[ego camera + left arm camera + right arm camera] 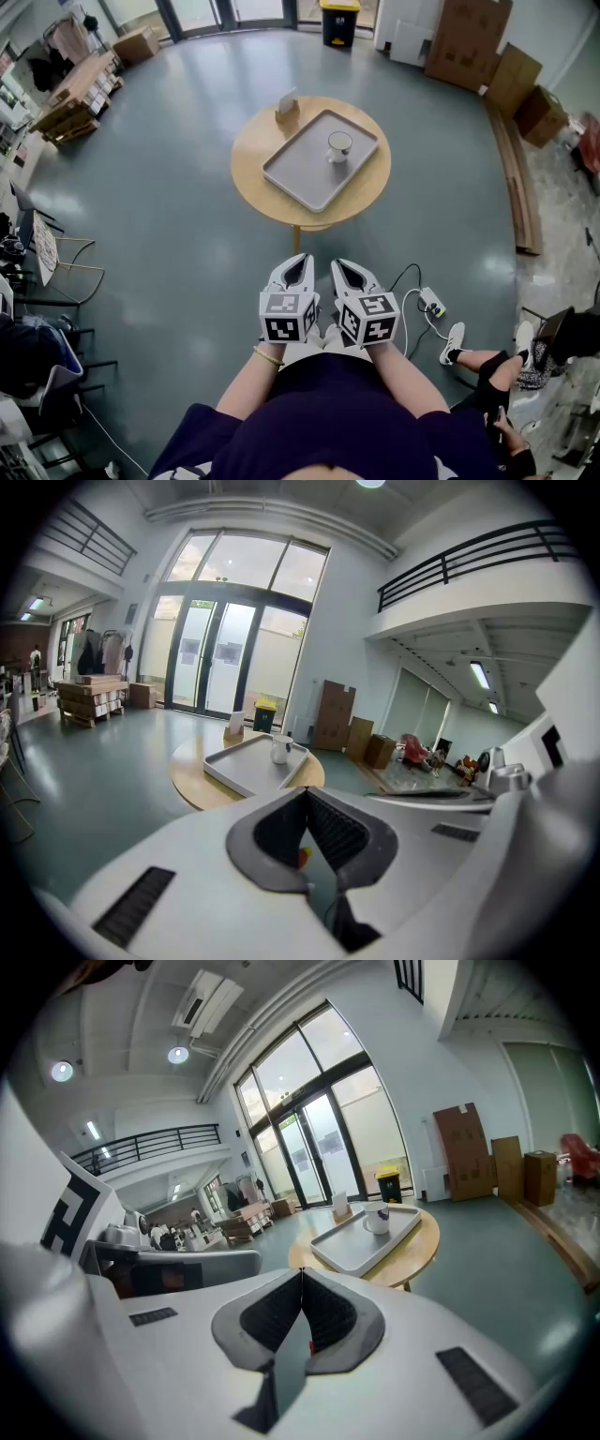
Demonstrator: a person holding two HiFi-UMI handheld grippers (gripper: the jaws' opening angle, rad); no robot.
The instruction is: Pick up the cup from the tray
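A white cup (338,145) stands upright near the far right part of a grey tray (300,171) on a round wooden table (253,183). The cup (280,749) and tray (239,766) show ahead in the left gripper view, and the cup (377,1220) on the tray (352,1251) shows ahead in the right gripper view. My left gripper (299,259) and right gripper (341,265) are held side by side close to my body, well short of the table. Both have their jaws shut with nothing between them.
A small card holder (286,105) stands on the table behind the tray. Cardboard boxes (469,37) and a yellow-lidded bin (339,21) line the far wall. Chairs (52,262) stand at the left. A power strip (432,302) and a seated person's legs (483,361) are at the right.
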